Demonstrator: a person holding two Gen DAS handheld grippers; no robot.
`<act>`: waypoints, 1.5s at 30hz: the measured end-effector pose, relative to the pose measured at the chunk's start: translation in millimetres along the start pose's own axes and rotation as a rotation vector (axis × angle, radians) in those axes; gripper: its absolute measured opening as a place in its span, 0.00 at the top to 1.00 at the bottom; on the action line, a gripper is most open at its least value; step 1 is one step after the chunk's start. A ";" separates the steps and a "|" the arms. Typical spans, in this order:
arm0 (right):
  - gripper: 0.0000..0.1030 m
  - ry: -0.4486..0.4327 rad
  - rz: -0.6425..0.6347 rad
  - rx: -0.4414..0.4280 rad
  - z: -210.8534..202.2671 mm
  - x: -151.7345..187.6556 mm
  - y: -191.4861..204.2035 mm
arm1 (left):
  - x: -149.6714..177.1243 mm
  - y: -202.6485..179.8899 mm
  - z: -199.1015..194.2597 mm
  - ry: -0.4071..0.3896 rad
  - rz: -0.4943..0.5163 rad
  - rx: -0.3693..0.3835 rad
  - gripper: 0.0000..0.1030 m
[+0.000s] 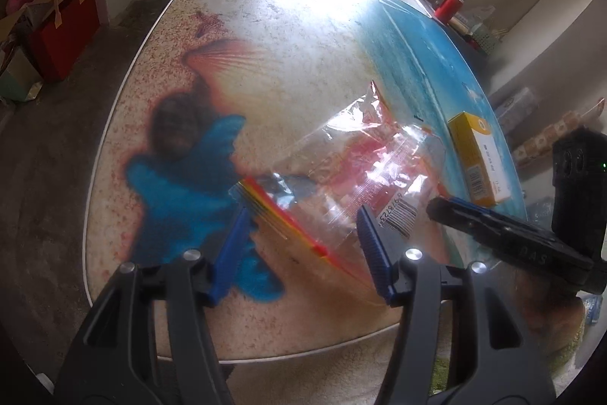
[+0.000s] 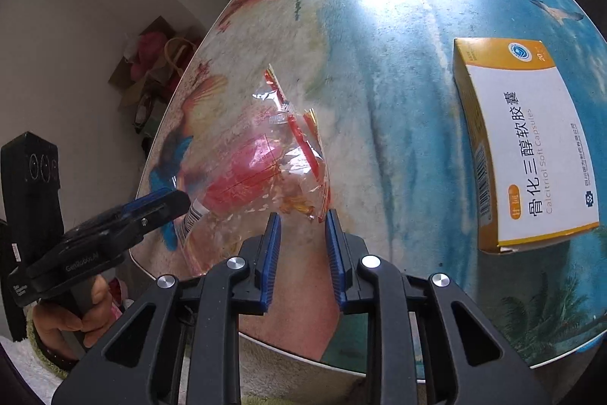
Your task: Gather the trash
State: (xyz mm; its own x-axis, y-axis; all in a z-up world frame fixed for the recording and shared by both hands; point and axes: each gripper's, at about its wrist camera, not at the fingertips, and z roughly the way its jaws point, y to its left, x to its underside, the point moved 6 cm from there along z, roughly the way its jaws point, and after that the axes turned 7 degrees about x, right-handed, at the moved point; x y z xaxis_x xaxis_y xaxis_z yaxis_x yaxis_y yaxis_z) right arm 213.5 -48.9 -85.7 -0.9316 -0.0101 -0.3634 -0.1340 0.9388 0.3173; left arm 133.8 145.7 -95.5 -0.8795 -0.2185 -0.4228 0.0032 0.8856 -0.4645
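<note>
A clear plastic wrapper [image 1: 353, 173] with red print and a barcode lies on the beach-print table [image 1: 288, 37]. My left gripper [image 1: 303, 215] is open, its blue fingers straddling the wrapper's near end. My right gripper [image 2: 302, 215] is open just short of the wrapper's near edge [image 2: 265, 169]; it also shows at the right of the left wrist view [image 1: 447, 207]. The left gripper shows in the right wrist view [image 2: 167, 202] with its tip at the wrapper's barcode end. A yellow-and-white medicine box [image 2: 527, 150] lies to the right, and also shows in the left wrist view [image 1: 478, 158].
The table's rounded edge [image 1: 114, 147] runs along the left and front. Beyond it, a red bag [image 1: 64, 25] and boxes stand on the floor. A red bottle [image 1: 449, 4] and clutter sit on shelving past the far right side. A bright window is behind.
</note>
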 end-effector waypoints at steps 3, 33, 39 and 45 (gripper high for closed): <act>0.78 -0.022 0.036 -0.028 -3.1 -16.1 -7.3 | 12.1 -9.1 -0.4 0.022 0.004 0.054 0.47; 0.48 -0.212 0.224 0.023 -84.2 -14.6 -92.7 | -9.9 -73.2 46.1 0.116 0.518 -0.129 0.14; 0.33 -0.201 0.195 0.072 -79.6 -23.4 -99.1 | -15.6 -63.0 55.2 0.124 0.481 -0.158 0.13; 0.23 -0.138 0.146 0.204 -56.0 -35.3 -111.9 | -14.5 -62.6 61.9 0.132 0.470 -0.163 0.13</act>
State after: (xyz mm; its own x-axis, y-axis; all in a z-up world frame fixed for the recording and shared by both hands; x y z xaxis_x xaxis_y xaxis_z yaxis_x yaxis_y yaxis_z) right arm 242.5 -172.9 -59.3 -0.8793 0.1645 -0.4470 0.0825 0.9769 0.1971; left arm 175.8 68.1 -108.4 -0.8535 0.2630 -0.4499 0.3480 0.9302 -0.1165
